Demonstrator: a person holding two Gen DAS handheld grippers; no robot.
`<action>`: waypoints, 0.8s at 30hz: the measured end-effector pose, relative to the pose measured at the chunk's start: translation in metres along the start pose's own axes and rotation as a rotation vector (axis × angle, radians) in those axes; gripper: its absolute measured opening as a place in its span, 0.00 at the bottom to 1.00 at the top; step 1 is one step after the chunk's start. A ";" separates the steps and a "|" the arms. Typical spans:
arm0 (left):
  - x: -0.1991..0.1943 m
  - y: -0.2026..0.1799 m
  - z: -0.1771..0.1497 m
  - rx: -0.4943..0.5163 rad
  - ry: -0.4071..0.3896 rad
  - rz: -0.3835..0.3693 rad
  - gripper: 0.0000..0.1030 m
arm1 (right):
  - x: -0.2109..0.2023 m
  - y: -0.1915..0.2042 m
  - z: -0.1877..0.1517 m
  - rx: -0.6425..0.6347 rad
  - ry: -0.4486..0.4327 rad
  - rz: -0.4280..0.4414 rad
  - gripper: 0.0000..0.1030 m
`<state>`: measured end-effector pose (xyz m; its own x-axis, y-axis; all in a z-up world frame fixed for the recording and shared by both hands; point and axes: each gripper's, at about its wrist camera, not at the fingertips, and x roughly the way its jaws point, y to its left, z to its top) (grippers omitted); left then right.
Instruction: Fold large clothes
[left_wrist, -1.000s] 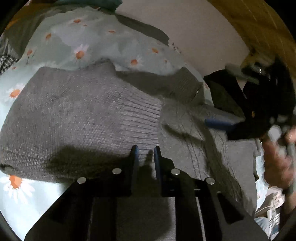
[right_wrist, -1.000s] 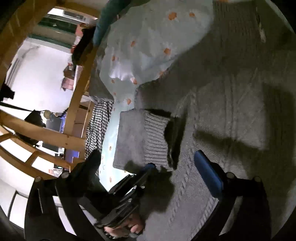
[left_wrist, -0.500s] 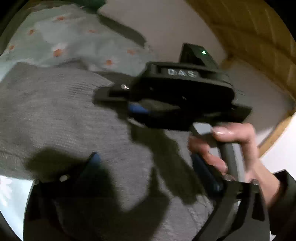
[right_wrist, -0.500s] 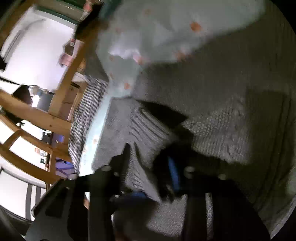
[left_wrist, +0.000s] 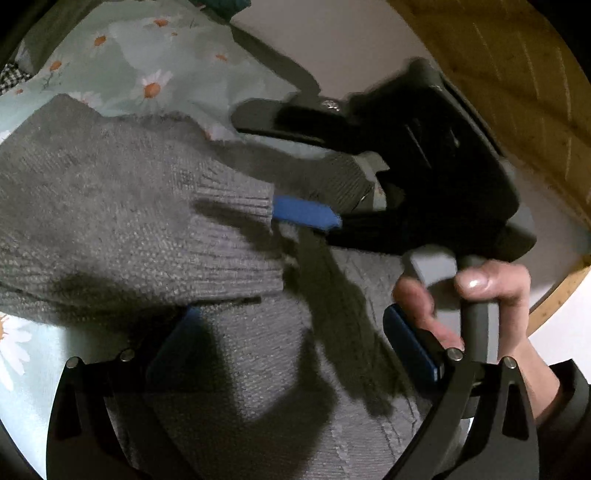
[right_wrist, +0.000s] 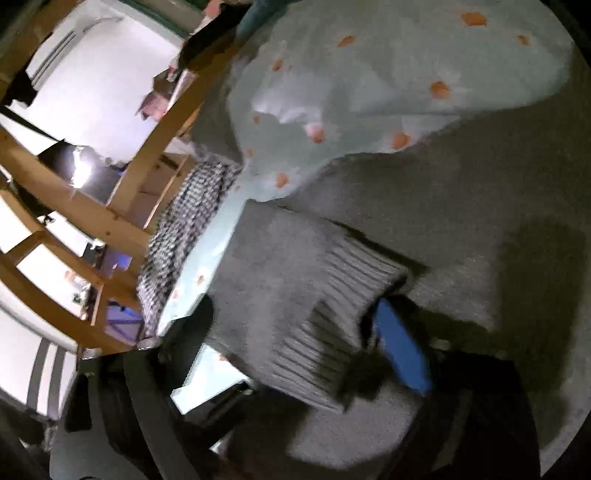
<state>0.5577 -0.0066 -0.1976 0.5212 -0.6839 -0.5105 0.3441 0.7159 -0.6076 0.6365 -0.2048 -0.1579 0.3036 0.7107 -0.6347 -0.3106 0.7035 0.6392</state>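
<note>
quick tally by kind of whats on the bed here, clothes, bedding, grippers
grey knitted sweater: 1
daisy-print bedding: 1
black-and-white checked cloth: 1
grippers: 2, the left gripper with jaws wide apart over the sweater, the right gripper with its jaws opening around the ribbed cuff
total: 5

Light is dim and warm over the bed; hard dark shadows fall across the grey sweater (left_wrist: 122, 206). In the right wrist view a lamp (right_wrist: 82, 170) flares white and the pale walls behind it are blown out. That view is smeared by motion blur. Both views bend strongly at the edges and darken to black in the corners.
</note>
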 end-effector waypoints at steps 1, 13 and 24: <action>0.000 0.000 0.000 -0.002 0.001 -0.001 0.95 | 0.006 0.004 0.002 -0.031 0.031 -0.031 0.19; -0.017 0.004 -0.007 -0.018 -0.083 -0.089 0.95 | -0.081 -0.004 0.018 0.052 -0.291 0.242 0.04; -0.035 -0.053 -0.039 0.281 -0.094 -0.023 0.95 | -0.237 -0.068 -0.015 0.113 -0.519 0.182 0.04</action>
<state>0.4905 -0.0260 -0.1707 0.5768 -0.6933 -0.4320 0.5525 0.7206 -0.4188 0.5720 -0.4211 -0.0581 0.6665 0.7089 -0.2307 -0.3095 0.5447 0.7794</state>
